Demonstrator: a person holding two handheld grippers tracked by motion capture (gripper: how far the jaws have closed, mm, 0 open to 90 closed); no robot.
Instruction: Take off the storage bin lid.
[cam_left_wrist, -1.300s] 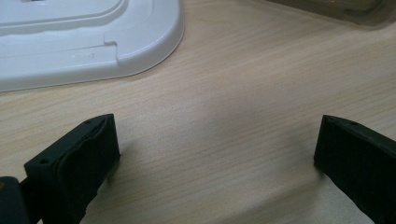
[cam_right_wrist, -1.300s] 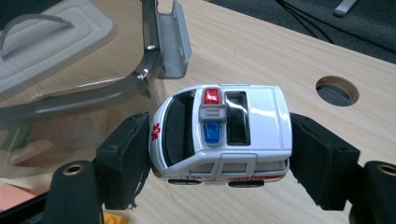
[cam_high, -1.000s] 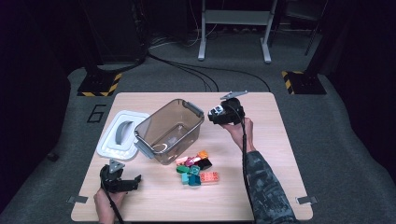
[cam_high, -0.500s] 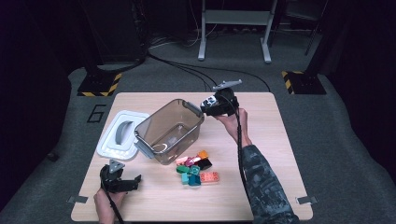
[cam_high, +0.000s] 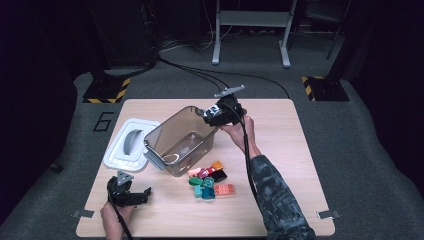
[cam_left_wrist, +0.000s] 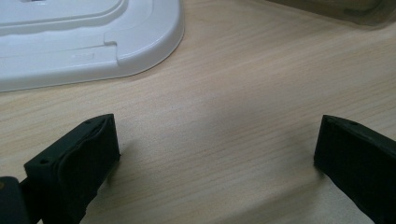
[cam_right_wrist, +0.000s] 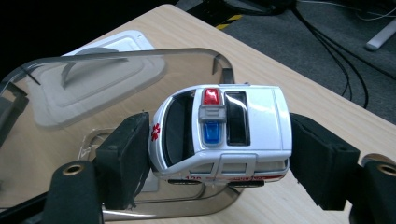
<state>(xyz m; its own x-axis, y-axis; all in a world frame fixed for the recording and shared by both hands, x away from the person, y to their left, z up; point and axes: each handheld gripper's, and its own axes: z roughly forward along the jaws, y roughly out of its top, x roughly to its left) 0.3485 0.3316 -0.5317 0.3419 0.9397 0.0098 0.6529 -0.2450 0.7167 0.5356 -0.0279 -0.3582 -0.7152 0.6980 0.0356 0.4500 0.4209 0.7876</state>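
Observation:
A white toy ambulance (cam_right_wrist: 223, 130) with red and blue roof lights sits clamped between the jaws of my right gripper (cam_right_wrist: 219, 156). In the high view that right gripper (cam_high: 216, 113) hangs at the far right rim of the clear brown bin (cam_high: 165, 136), with the toy ambulance (cam_high: 212, 110) just above the rim. My left gripper (cam_high: 131, 192) rests low near the table's front left corner. Its jaws stand wide apart over bare wood in the left gripper view (cam_left_wrist: 217, 154), with nothing between them.
A white lid (cam_high: 128, 145) with a grey handle lies left of the bin; the lid's (cam_left_wrist: 88, 37) corner shows ahead of my left jaws. A heap of coloured bricks (cam_high: 210, 182) lies in front of the bin. Cables (cam_high: 200, 75) cross the floor beyond the table (cam_high: 290, 165).
My right gripper has carried the ambulance leftwards and a little up, from right of the bin to its far right rim. The left gripper has stayed put.

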